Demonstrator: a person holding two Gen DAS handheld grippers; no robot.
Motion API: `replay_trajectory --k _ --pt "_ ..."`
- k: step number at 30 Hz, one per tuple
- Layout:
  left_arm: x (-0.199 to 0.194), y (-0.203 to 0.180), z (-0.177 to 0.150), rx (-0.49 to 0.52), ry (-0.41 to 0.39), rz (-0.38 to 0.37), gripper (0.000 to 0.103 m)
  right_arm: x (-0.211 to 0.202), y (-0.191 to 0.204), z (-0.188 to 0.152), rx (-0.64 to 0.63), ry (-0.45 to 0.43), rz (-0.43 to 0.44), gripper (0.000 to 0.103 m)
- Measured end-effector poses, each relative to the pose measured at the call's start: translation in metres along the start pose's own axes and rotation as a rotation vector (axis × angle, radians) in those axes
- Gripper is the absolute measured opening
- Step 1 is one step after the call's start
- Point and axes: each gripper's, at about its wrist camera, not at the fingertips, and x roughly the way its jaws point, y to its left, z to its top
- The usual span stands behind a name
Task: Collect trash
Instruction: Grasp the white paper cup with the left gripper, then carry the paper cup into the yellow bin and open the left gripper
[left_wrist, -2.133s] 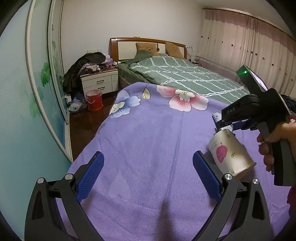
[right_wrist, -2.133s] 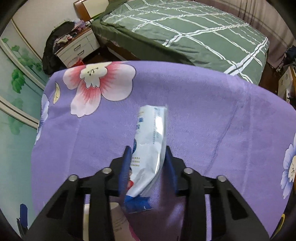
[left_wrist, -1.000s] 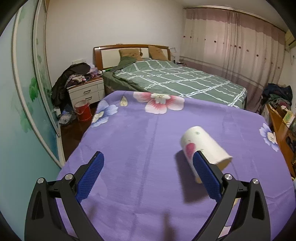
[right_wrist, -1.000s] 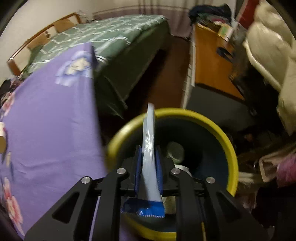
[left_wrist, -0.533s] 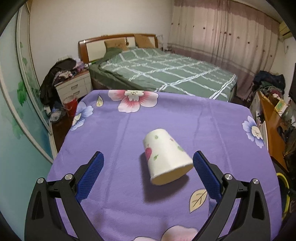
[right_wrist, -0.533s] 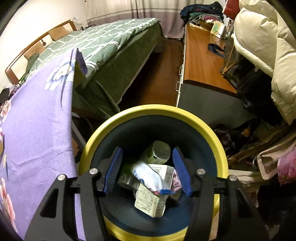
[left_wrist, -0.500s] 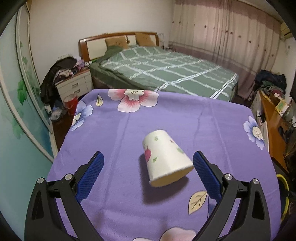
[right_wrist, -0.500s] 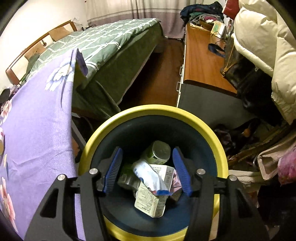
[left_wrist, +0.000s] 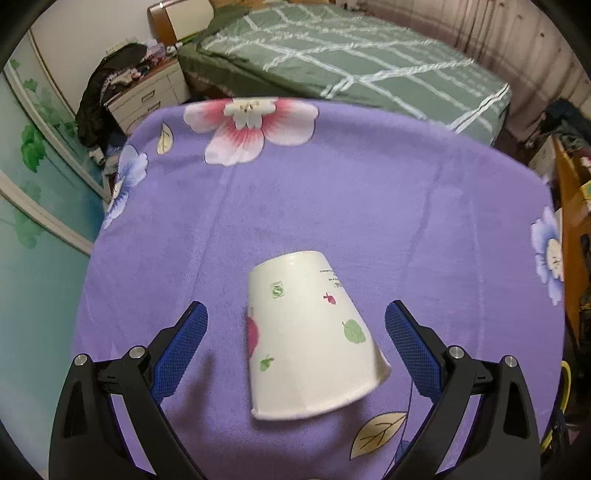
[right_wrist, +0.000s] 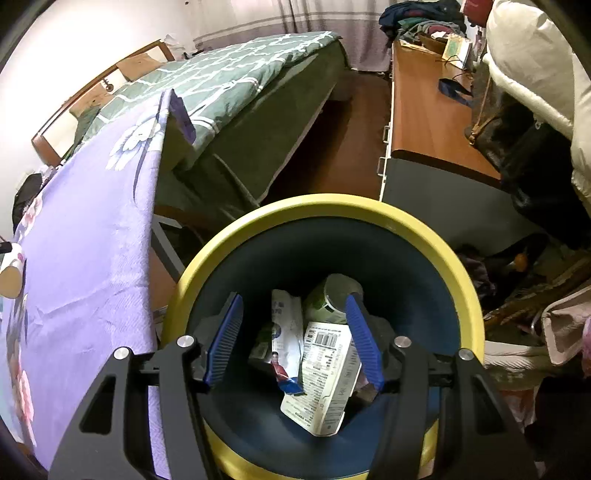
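Note:
A white paper cup (left_wrist: 310, 332) with fruit prints lies on its side on the purple flowered cloth (left_wrist: 406, 206), rim toward me. My left gripper (left_wrist: 295, 325) hangs over it, open, its blue pads on either side and apart from the cup. In the right wrist view my right gripper (right_wrist: 293, 332) stands open above a yellow-rimmed dark bin (right_wrist: 321, 206). Nothing is between its fingers. Down in the bin lie a white and blue wrapper (right_wrist: 282, 339), a printed carton (right_wrist: 325, 373) and a green can (right_wrist: 325, 299). The cup (right_wrist: 11, 273) shows at that view's left edge.
A green-quilted bed (left_wrist: 351, 55) stands beyond the purple cloth. A white nightstand (left_wrist: 147, 92) piled with clothes is at the back left. A wooden desk (right_wrist: 428, 110) and a white jacket (right_wrist: 535, 66) flank the bin on the right; dark floor lies between bed and desk.
The right gripper opened over the bin and the wrapper dropped in among the other trash. The left gripper swung across and tilted down until the cup lies between its open fingers.

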Motion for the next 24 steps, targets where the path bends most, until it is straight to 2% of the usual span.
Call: replay_trajectory --k 4,5,8,9,17,21,24 --pt "0.02 -0.004 0.004 -0.021 0.092 -0.016 0.095 0.0 -0.004 -0.001 -0.004 0.0 0.015 0.056" --pt "0.022 -0.005 0.004 -0.022 0.105 -0.018 0.093 0.0 -0.005 -0.001 -0.004 -0.001 0.017 0.056" --pt "0.027 -0.006 0.005 -0.018 0.123 -0.019 0.075 -0.004 -0.009 -0.003 0.0 -0.005 0.021 0.056" --pt "0.029 -0.005 0.004 -0.018 0.136 -0.026 0.073 -0.004 -0.01 -0.004 0.001 -0.006 0.022 0.056" --pt "0.008 -0.016 -0.011 0.076 0.084 -0.051 0.067 -0.017 -0.019 -0.009 0.007 -0.023 0.028 0.056" --pt "-0.02 -0.041 -0.025 0.153 0.036 -0.079 0.067 -0.028 -0.023 -0.014 0.005 -0.039 0.029 0.056" --pt "-0.044 -0.069 -0.041 0.225 0.012 -0.127 0.067 -0.041 -0.028 -0.02 0.007 -0.057 0.024 0.056"
